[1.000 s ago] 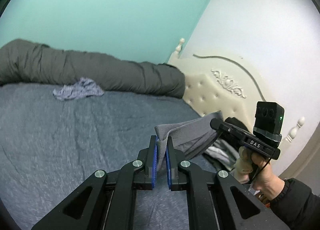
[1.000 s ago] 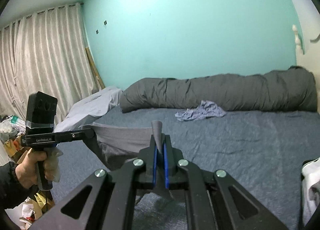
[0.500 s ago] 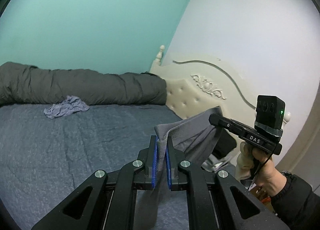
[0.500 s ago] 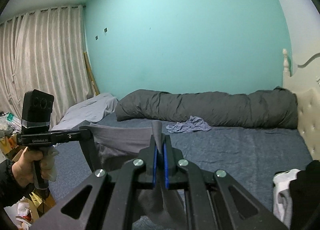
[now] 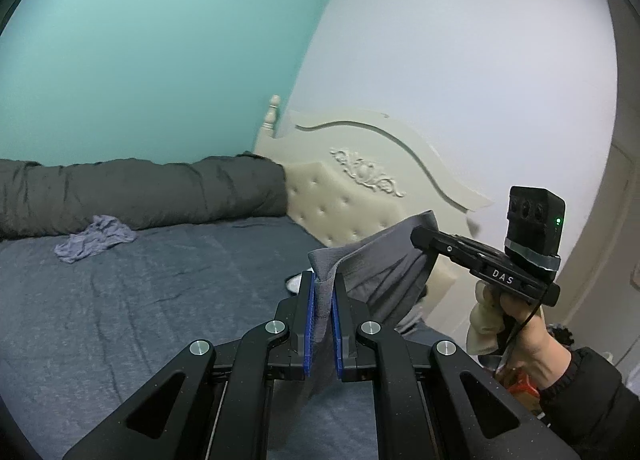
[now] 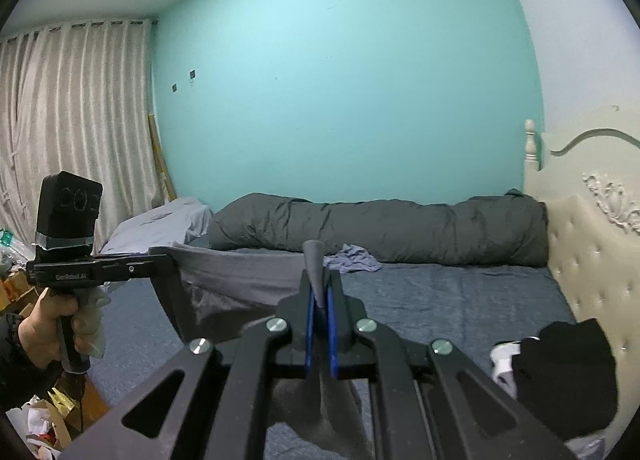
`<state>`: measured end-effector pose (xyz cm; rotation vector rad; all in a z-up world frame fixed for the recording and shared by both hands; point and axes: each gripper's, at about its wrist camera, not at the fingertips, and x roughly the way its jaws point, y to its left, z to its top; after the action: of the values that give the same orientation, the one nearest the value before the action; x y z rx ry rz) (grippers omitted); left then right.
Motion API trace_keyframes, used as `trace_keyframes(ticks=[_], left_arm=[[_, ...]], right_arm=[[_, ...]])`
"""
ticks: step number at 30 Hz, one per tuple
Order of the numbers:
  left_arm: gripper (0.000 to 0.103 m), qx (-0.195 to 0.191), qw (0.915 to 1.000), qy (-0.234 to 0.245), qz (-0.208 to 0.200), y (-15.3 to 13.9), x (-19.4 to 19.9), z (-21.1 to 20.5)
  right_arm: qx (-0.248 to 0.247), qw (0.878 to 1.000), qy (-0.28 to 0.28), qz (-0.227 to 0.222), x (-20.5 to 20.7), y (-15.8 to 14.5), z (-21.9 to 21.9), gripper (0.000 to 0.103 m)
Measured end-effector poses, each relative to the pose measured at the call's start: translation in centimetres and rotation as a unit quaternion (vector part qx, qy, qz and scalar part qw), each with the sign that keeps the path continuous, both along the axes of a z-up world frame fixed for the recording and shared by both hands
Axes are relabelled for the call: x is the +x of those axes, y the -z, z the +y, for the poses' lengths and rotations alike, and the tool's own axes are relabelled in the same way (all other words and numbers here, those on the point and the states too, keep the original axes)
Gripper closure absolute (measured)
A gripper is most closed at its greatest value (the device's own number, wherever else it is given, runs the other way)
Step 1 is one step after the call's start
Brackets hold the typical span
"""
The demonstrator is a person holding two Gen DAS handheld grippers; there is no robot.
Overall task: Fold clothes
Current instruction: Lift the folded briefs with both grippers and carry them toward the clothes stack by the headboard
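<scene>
A grey garment (image 5: 384, 260) hangs stretched in the air between my two grippers above the bed. My left gripper (image 5: 322, 292) is shut on one end of its upper edge. My right gripper (image 6: 319, 292) is shut on the other end; it also shows in the left wrist view (image 5: 424, 238). The left gripper also shows in the right wrist view (image 6: 164, 260), with the grey garment (image 6: 240, 268) spanning across. The garment's lower part hangs hidden behind my fingers.
The bed (image 5: 120, 300) has a blue-grey sheet, a crumpled blue-grey cloth (image 5: 96, 238) and a rolled dark duvet (image 6: 380, 228) by the teal wall. A cream headboard (image 5: 360, 196) is on the right. Black and white clothes (image 6: 560, 372) lie near it. Curtains (image 6: 72, 120) are at left.
Both grippers have risen and tilted upward with the garment held taut between them; the bed sits lower in both views. The views have swung toward the headboard.
</scene>
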<state>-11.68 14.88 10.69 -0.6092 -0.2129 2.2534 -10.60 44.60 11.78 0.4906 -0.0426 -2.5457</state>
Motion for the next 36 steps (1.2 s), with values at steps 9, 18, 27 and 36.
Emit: trace_keyframes(ticks=[9,18,27,36], left_arm=[[0.095,-0.009,0.9987,0.049,0.003,-0.2,0.9,6.6],[0.095,-0.016,0.9945,0.103,0.001,-0.2,0.5,15.3],[0.095,-0.024,0.9892,0.144,-0.008,0.7,-0.8,23.6],[0.095,-0.028,0.9865,0.160,-0.022,2.2,-3.3,30.5]], right_arm=[[0.007,0.999,0.036,-0.001,2.7,-1.1,6.4,0.098],[0.003,0.996,0.091,-0.010,4.1,-0.3,14.4,0.098],[-0.004,0.990,0.138,-0.021,5.0,1.1,22.4,0.098],[-0.002,0.986,0.166,-0.029,3.5,2.3,28.4,0.098]])
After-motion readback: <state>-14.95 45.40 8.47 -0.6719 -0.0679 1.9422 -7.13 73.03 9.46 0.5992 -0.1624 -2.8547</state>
